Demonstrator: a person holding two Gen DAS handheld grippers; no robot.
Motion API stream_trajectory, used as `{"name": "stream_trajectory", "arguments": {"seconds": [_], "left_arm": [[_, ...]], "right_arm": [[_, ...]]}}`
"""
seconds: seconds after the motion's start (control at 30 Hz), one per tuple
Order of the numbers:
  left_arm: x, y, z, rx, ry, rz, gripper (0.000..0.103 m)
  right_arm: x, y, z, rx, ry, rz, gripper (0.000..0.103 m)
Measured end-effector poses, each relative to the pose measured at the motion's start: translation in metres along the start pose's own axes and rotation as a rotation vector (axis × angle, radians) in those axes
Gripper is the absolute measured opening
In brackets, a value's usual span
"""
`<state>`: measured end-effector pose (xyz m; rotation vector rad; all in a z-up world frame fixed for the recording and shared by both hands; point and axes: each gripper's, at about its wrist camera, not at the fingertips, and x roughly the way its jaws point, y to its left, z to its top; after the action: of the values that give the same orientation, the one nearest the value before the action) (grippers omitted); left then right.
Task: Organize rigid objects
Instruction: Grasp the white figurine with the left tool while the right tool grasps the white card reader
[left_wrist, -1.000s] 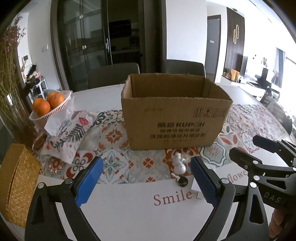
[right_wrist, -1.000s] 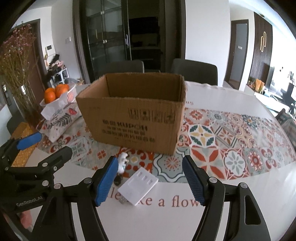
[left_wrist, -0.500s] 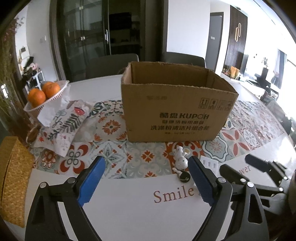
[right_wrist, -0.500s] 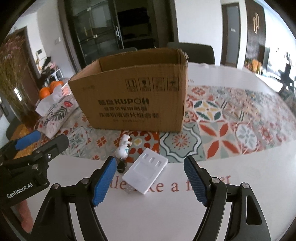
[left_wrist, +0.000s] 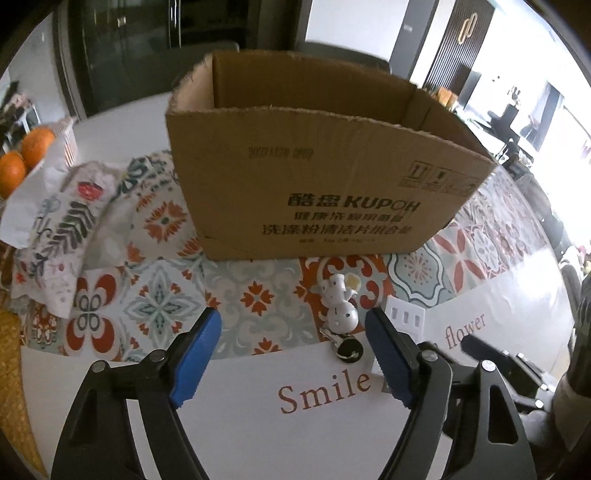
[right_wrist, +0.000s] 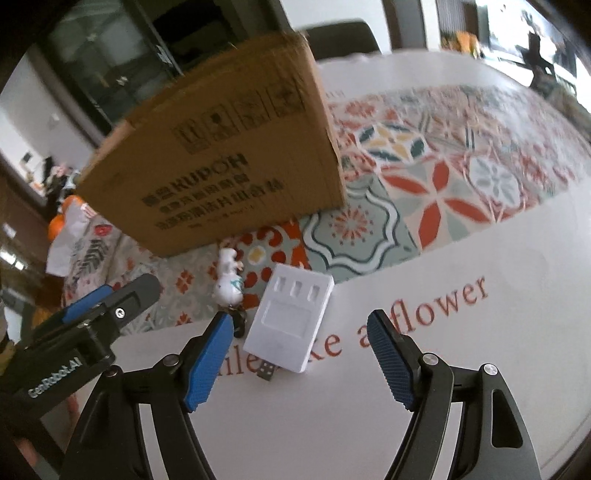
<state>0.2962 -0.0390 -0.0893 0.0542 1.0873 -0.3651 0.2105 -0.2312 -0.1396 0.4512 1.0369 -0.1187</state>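
The left gripper (left_wrist: 293, 354) tilts steeply downward, its two blue-padded fingers (left_wrist: 194, 360) set apart at about seven and five o'clock in its own view, and its jaws are closing with nothing pressed between the pads. The right gripper (right_wrist: 301, 360) also angles down, rolled a little so its view leans, with blue pads (right_wrist: 389, 363) parted and gripping nothing. In the right wrist view the left gripper's black frame sits at about eight o'clock, just beside the right one. In the left wrist view the right gripper's black frame shows at four o'clock
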Motion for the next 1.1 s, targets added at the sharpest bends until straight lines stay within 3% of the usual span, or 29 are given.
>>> {"name": "stream_trajectory", "arguments": {"seconds": [0.2,0.33,0.47,0.93,1.1], "left_arm": [[0.022,0.001,0.014,-0.044,0.115,-0.051,0.072],[0.038,0.005,0.018,-0.138,0.195,-0.098,0.064],[0.047,0.004,0.018,-0.195,0.218,-0.123,0.061],[0.085,-0.013,0.02,-0.253,0.249,-0.053,0.051],[0.098,-0.027,0.023,-0.21,0.247,-0.003,0.048]], "right_arm": [[0.01,0.003,0.005,0.07,0.064,0.013,0.076],[0.015,0.006,0.009,0.11,0.094,0.002,0.075],[0.021,0.008,0.011,0.13,0.096,-0.002,0.072],[0.034,0.01,0.012,0.195,0.063,-0.055,0.071],[0.045,0.01,0.011,0.206,0.095,-0.042,0.071]]}}
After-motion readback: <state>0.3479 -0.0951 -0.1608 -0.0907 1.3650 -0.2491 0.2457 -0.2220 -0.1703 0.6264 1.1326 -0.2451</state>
